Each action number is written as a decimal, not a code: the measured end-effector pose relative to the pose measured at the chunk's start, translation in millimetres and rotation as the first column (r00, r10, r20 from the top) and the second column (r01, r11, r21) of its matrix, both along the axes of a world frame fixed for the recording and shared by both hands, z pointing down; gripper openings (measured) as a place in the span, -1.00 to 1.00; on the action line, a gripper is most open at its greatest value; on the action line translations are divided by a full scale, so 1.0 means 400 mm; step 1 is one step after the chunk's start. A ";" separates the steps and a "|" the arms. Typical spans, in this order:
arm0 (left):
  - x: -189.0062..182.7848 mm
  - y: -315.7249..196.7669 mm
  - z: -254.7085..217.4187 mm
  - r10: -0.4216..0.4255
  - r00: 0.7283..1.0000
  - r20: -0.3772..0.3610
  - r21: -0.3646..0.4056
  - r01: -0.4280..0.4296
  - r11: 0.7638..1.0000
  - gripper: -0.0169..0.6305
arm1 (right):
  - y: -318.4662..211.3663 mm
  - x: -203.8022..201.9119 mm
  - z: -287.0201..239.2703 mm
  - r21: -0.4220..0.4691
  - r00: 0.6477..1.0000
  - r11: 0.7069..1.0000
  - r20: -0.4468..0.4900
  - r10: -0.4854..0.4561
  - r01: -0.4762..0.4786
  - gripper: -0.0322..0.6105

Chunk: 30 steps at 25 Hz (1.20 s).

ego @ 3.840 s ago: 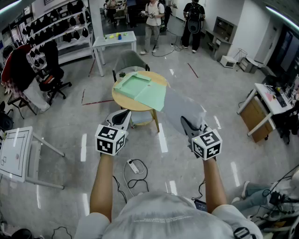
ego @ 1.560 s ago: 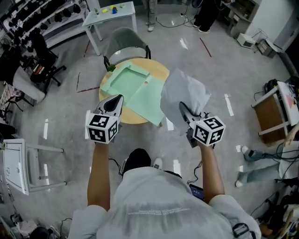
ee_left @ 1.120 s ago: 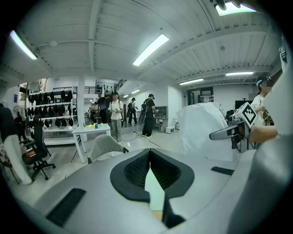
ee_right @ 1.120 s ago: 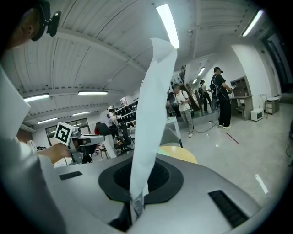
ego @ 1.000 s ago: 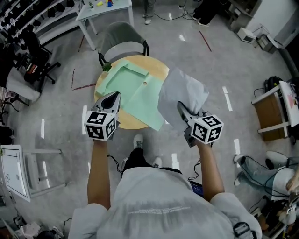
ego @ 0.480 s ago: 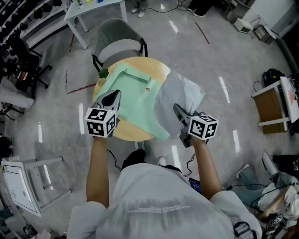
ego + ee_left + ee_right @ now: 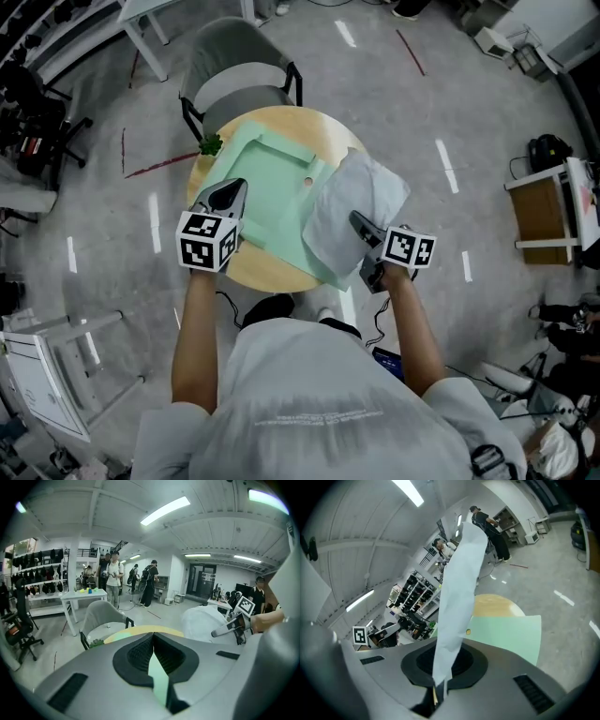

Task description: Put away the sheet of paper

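A white sheet of paper (image 7: 354, 199) hangs from my right gripper (image 7: 357, 221), which is shut on its lower edge. The sheet stands upright over the right side of an open light green folder (image 7: 272, 187) lying on a round wooden table (image 7: 255, 269). In the right gripper view the paper (image 7: 459, 583) rises from the jaws of the right gripper (image 7: 446, 656), with the folder (image 7: 506, 632) behind it. My left gripper (image 7: 228, 194) hovers over the folder's left edge. Its tips meet, with nothing seen between them, in the left gripper view (image 7: 153, 633).
A grey chair (image 7: 239, 70) stands just behind the table, and a small green plant (image 7: 211, 145) sits at the table's far left rim. A wooden desk (image 7: 548, 211) is at the right. Cables lie on the floor by my feet. Several people stand far off (image 7: 112, 573).
The table has come closer and now lies right under both grippers. The right gripper has carried the paper down and left, over the folder's right side. The left gripper stays shut.
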<state>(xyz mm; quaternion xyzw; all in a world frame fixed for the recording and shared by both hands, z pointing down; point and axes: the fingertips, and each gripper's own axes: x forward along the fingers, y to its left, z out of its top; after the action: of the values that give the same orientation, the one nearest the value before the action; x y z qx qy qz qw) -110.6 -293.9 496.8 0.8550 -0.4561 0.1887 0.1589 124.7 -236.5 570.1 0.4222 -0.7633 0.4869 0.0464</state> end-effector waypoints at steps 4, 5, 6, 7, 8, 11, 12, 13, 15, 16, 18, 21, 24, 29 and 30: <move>-0.017 -0.024 0.054 0.027 1.000 -0.002 -0.035 -0.027 0.999 -0.89 | -0.026 -0.037 0.056 -0.068 0.997 0.998 0.072 0.022 -0.017 -0.81; -0.023 -0.030 0.067 0.028 1.000 -0.004 -0.046 -0.028 0.999 -0.89 | -0.033 -0.047 0.064 -0.083 0.994 0.996 0.103 0.029 -0.021 -0.81; -0.029 -0.035 0.079 0.027 1.000 -0.007 -0.055 -0.027 0.998 -0.89 | -0.039 -0.057 0.073 -0.101 0.990 0.995 0.137 0.036 -0.023 -0.81; -0.036 -0.040 0.090 0.026 1.000 -0.010 -0.064 -0.026 0.998 -0.89 | -0.043 -0.067 0.082 -0.121 0.985 0.992 0.170 0.042 -0.022 -0.81; -0.041 -0.044 0.099 0.025 1.000 -0.012 -0.072 -0.026 0.997 -0.89 | -0.045 -0.077 0.094 -0.141 0.980 0.990 0.195 0.046 -0.018 -0.81; -0.054 -0.056 0.124 0.032 0.999 -0.013 -0.091 -0.033 0.995 -0.89 | -0.046 -0.096 0.144 -0.201 0.974 0.980 0.221 0.052 -0.007 -0.81; -0.058 -0.062 0.131 0.034 0.999 -0.013 -0.096 -0.035 0.995 -0.89 | -0.049 -0.100 0.162 -0.220 0.972 0.975 0.227 0.060 -0.009 -0.81; -0.063 -0.069 0.138 0.035 0.999 -0.013 -0.101 -0.036 0.994 -0.89 | -0.053 -0.103 0.178 -0.238 0.970 0.971 0.232 0.071 -0.014 -0.81; -0.073 -0.078 0.150 0.036 0.999 -0.015 -0.111 -0.037 0.993 -0.89 | -0.057 -0.109 0.211 -0.268 0.967 0.963 0.237 0.089 -0.023 -0.81; -0.078 -0.080 0.155 0.036 0.999 -0.016 -0.116 -0.037 0.993 -0.89 | -0.056 -0.111 0.226 -0.283 0.967 0.959 0.236 0.094 -0.024 -0.81; -0.086 -0.086 0.165 0.037 0.999 -0.017 -0.124 -0.038 0.992 -0.89 | -0.054 -0.114 0.257 -0.312 0.969 0.950 0.228 0.100 -0.025 -0.81; -0.100 -0.101 0.178 0.040 0.999 -0.012 -0.133 -0.041 0.990 -0.89 | -0.062 -0.115 0.298 -0.350 0.972 0.936 0.201 0.118 -0.042 -0.81; -0.110 -0.111 0.192 0.044 0.999 -0.013 -0.143 -0.045 0.989 -0.89 | -0.068 -0.124 0.324 -0.380 0.973 0.924 0.191 0.128 -0.048 -0.81; -0.114 -0.135 0.213 0.050 0.999 -0.016 -0.163 -0.052 0.985 -0.89 | -0.078 -0.138 0.359 -0.419 0.976 0.907 0.175 0.129 -0.045 -0.81; -0.112 -0.139 0.216 0.051 0.999 -0.017 -0.165 -0.053 0.985 -0.89 | -0.078 -0.139 0.364 -0.426 0.976 0.904 0.172 0.133 -0.048 -0.81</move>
<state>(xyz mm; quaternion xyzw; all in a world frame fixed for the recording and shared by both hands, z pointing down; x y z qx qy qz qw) -155.4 -349.4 583.1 0.8517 -0.4154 0.2244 0.2273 69.2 -267.6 715.6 0.3872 -0.6212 0.6802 0.0376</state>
